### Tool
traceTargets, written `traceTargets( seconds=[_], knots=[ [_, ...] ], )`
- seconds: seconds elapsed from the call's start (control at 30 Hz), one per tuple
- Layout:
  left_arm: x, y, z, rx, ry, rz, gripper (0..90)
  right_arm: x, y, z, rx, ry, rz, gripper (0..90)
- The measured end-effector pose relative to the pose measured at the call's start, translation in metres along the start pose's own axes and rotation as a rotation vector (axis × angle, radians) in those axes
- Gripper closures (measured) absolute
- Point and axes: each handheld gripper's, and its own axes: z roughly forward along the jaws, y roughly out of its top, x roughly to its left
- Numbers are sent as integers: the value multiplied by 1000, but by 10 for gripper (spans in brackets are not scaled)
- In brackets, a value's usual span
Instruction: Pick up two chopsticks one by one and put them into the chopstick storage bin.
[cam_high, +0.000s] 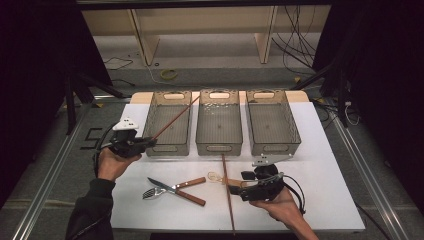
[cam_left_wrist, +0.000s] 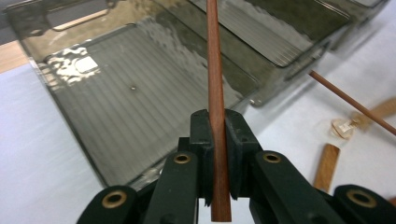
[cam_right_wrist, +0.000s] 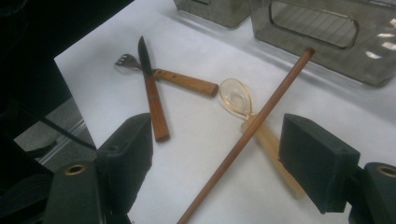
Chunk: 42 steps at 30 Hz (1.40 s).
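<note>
The left tool (cam_high: 145, 143) is clamped tight on a thin reddish-brown wooden chopstick (cam_high: 175, 118). The stick's long axis runs from the jaws toward two o'clock, over the near rim and interior of the leftmost smoky grey plastic bin (cam_high: 150, 117). In the left gripper view the chopstick (cam_left_wrist: 216, 84) stands between the pads and points into this bin (cam_left_wrist: 79, 121), so lowering it seems the coming move. The bin is long enough, and its open top gives room.

At the middle of the white counter (cam_high: 325, 165), a steel knife with a wooden handle (cam_high: 176, 186) crosses a steel fork with a wooden handle (cam_high: 175, 192).

Farther right, the right tool (cam_high: 239, 190) has its jaws spread wide and holds nothing. In the right gripper view, a second reddish-brown chopstick (cam_right_wrist: 252, 128) lies between them, pointing to one o'clock, on top of a clear amber plastic spoon (cam_right_wrist: 236, 98). The right hand is the nearer one. The jaws straddle the stick almost across its axis, which I judge good for closing.
</note>
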Motion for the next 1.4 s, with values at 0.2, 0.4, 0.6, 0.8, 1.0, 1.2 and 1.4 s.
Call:
traceTargets(
  seconds=[0.2, 0.4, 0.6, 0.8, 1.0, 1.2, 1.4],
  knots=[
    [14, 2, 7, 5, 25, -74, 829, 0, -1, -1, 3, 2, 4, 271],
    [27, 5, 20, 24, 37, -121, 828, 0, -2, 0, 4, 6, 7, 271],
    [37, 11, 28, 54, 70, -143, 829, 0, -4, 0, 6, 6, 7, 272],
    [45, 12, 39, 74, 72, -178, 828, 0, -4, 0, 7, 9, 4, 272],
    [48, 10, 48, 93, 80, -200, 828, -1, -4, 0, 5, 9, 8, 275],
    [50, 12, 53, 121, 85, -215, 826, -1, -4, 0, 8, 14, 8, 276],
    [52, 12, 59, 121, 111, -238, 713, -1, -4, 0, 9, 17, 11, 276]
  ],
)
